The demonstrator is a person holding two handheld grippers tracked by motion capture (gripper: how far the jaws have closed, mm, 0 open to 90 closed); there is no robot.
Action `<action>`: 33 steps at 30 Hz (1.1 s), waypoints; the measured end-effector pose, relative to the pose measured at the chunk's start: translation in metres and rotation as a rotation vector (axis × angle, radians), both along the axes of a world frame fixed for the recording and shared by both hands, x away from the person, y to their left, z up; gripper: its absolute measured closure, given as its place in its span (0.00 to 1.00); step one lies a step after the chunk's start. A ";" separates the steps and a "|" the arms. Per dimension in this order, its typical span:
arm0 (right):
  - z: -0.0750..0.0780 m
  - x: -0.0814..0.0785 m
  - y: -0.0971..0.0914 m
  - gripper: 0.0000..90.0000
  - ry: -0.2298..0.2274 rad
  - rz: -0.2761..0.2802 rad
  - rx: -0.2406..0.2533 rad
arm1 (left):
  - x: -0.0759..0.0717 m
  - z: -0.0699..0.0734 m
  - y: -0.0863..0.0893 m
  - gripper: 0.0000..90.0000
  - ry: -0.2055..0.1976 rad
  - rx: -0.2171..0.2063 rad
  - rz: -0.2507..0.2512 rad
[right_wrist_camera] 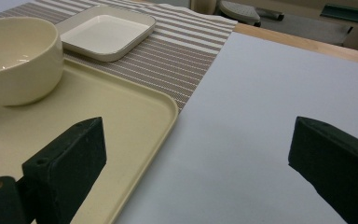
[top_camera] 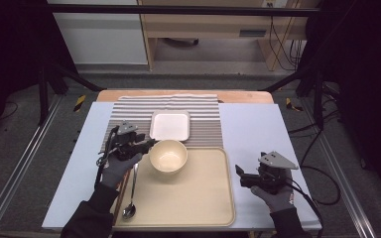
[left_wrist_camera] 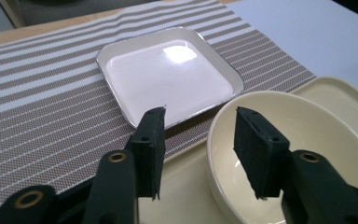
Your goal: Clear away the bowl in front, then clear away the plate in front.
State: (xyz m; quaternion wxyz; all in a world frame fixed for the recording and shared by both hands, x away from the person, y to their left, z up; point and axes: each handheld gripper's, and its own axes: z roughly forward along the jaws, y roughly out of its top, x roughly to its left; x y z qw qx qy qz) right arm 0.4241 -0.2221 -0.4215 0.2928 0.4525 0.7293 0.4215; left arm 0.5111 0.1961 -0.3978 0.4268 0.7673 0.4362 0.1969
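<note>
High view: fixed above my side of the bench (top_camera: 258, 129), looking forward and down, far enough to take in the whole top and floor beyond. Left gripper view: rides low along its own tongs (left_wrist_camera: 200, 140), very close, facing the bowl (left_wrist_camera: 307, 140) rim and square plate (left_wrist_camera: 168, 74). Right gripper view: low over the tray (right_wrist_camera: 121, 121) edge, looking along the bench. I see bowl, plate, tray and striped mat (top_camera: 206, 114) in all three.
</note>
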 end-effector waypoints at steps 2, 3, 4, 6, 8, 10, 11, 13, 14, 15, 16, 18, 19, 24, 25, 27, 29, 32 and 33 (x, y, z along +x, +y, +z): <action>0.000 0.000 0.000 0.05 0.000 -0.001 0.000 | 0.000 0.002 0.002 0.53 -0.005 -0.006 -0.002; 0.000 0.000 0.000 0.05 0.000 -0.001 -0.001 | 0.001 0.004 0.004 0.49 -0.008 -0.011 -0.001; 0.000 0.000 0.000 0.05 0.000 0.000 -0.002 | 0.002 0.004 0.006 0.48 -0.007 -0.010 0.004; 0.000 0.000 0.000 0.05 0.000 -0.001 -0.003 | 0.003 0.004 0.007 0.46 -0.005 -0.010 0.008; 0.000 0.000 0.000 0.05 0.000 -0.002 0.001 | 0.006 0.004 0.009 0.44 -0.006 -0.010 0.014; 0.000 0.000 0.000 0.05 0.003 -0.003 -0.001 | 0.007 0.005 0.010 0.42 -0.010 -0.008 0.015; 0.000 0.000 0.000 0.05 0.003 -0.003 -0.001 | 0.007 0.005 0.010 0.41 -0.010 -0.008 0.015; 0.000 0.001 0.000 0.05 0.001 0.000 -0.005 | 0.009 0.007 0.010 0.40 -0.016 -0.006 0.020; 0.000 0.001 0.000 0.05 0.000 -0.001 -0.004 | 0.009 0.007 0.010 0.39 -0.019 -0.004 0.019; 0.000 0.001 0.000 0.05 0.000 -0.001 -0.004 | 0.010 0.008 0.010 0.39 -0.021 -0.005 0.016; -0.001 0.001 0.000 0.05 0.003 -0.001 -0.003 | 0.011 0.008 0.010 0.38 -0.022 -0.003 0.013; -0.002 0.001 0.002 0.05 0.007 0.002 -0.005 | 0.012 0.010 0.010 0.36 -0.026 0.000 0.009; -0.002 0.001 0.001 0.05 0.006 0.003 -0.001 | 0.012 0.010 0.010 0.35 -0.026 0.000 0.009; -0.001 0.002 0.000 0.05 0.005 -0.002 -0.001 | 0.021 0.013 0.010 0.35 -0.028 0.005 0.008; 0.000 0.002 0.000 0.05 0.005 -0.004 0.003 | 0.024 0.013 0.010 0.34 -0.027 0.010 0.009; 0.000 0.001 0.000 0.05 0.005 -0.002 0.002 | 0.031 0.014 0.008 0.34 -0.033 0.020 0.010; 0.000 0.001 0.000 0.05 0.006 -0.003 0.004 | 0.033 0.014 0.008 0.34 -0.033 0.017 0.015; 0.000 0.001 -0.001 0.04 0.005 0.000 0.001 | 0.045 0.012 0.003 0.34 -0.031 0.031 0.026; 0.000 0.001 -0.001 0.04 0.003 0.002 -0.002 | 0.048 0.012 0.002 0.34 -0.027 0.039 0.025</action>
